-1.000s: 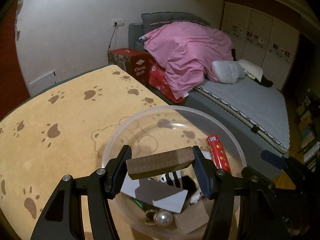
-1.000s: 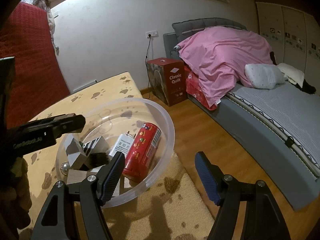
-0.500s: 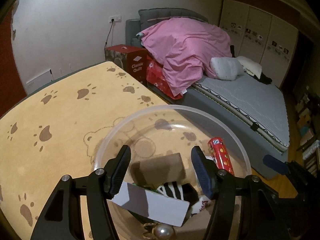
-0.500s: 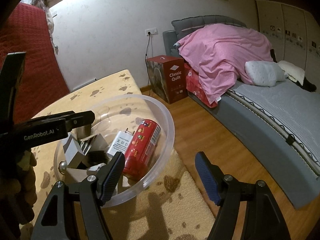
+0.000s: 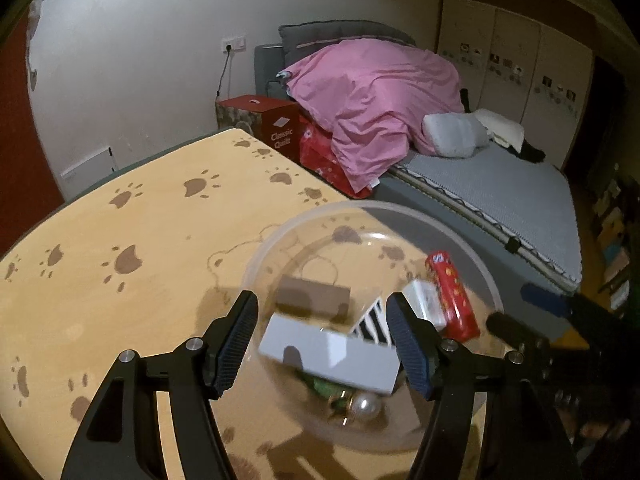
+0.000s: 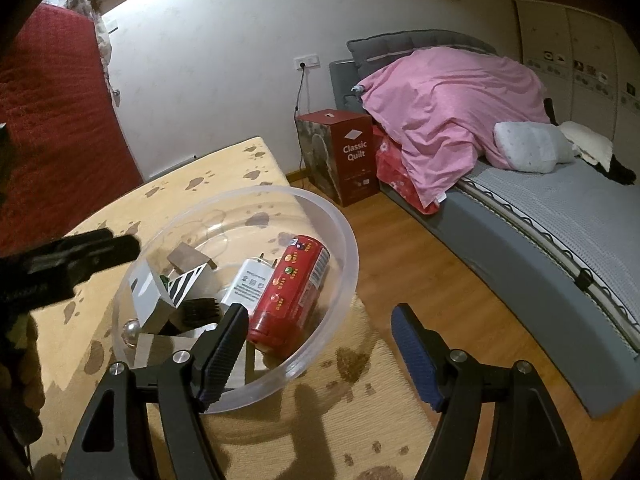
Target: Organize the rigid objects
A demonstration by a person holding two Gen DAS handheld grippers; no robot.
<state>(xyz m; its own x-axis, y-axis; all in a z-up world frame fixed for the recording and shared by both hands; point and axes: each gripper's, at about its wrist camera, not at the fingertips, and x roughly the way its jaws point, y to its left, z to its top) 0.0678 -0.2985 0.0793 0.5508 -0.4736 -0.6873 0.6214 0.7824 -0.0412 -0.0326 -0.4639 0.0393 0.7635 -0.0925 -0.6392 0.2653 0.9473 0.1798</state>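
Bowl [image 6: 340,236] holds red can [image 6: 292,292], wooden block [image 5: 312,296] | left gripper [image 5: 322,340], right gripper [image 6: 320,352] jaws apart, empty

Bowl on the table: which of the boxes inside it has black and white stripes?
The small striped box in the clear bowl, between the plain white box and the white charger. The wooden block is plain brown.

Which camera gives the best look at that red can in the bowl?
The right wrist view: the red can lies there nearly whole, label readable. In the left wrist view it shows smaller, at the bowl's far right.
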